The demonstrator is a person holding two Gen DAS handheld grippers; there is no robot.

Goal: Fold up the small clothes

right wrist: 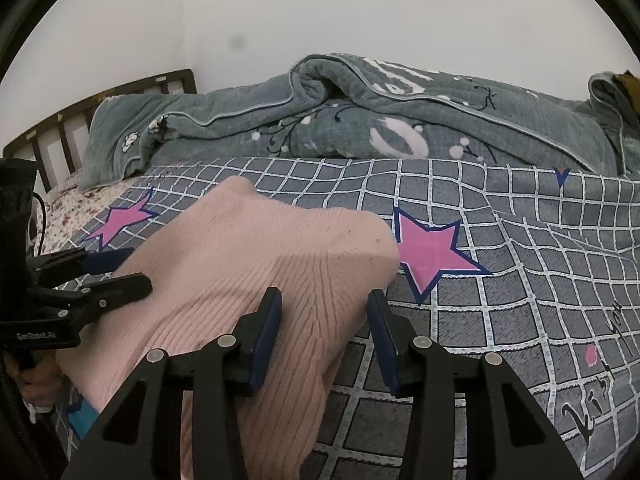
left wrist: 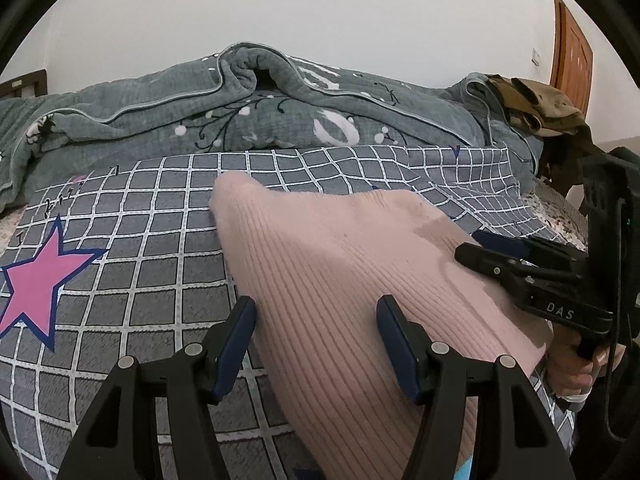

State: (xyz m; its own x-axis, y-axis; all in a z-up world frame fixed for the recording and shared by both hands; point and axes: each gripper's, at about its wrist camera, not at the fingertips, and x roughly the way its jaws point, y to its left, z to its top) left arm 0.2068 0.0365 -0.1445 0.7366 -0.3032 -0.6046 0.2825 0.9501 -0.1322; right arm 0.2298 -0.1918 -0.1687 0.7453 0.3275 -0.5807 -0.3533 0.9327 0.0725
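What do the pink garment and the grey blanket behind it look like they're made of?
Pink ribbed garment: likely a soft, matte knit, going by its fine lengthwise ribs. Grey-green rumpled blanket: probably plush fleece or waffle-textured quilted fabric, thick folds, pale piped edge.

Soft, even indoor light, with only faint shadows. Both views are sharp but bend strongly toward their dark, vignetted corners.

Place: home bedroom
Bed: covered in grey grid-patterned sheet with pink stars
Bedding: rumpled grey-green quilt heaped along the far side
Frame: dark wooden slatted headboard
Walls: plain white
Exit: brown wooden door
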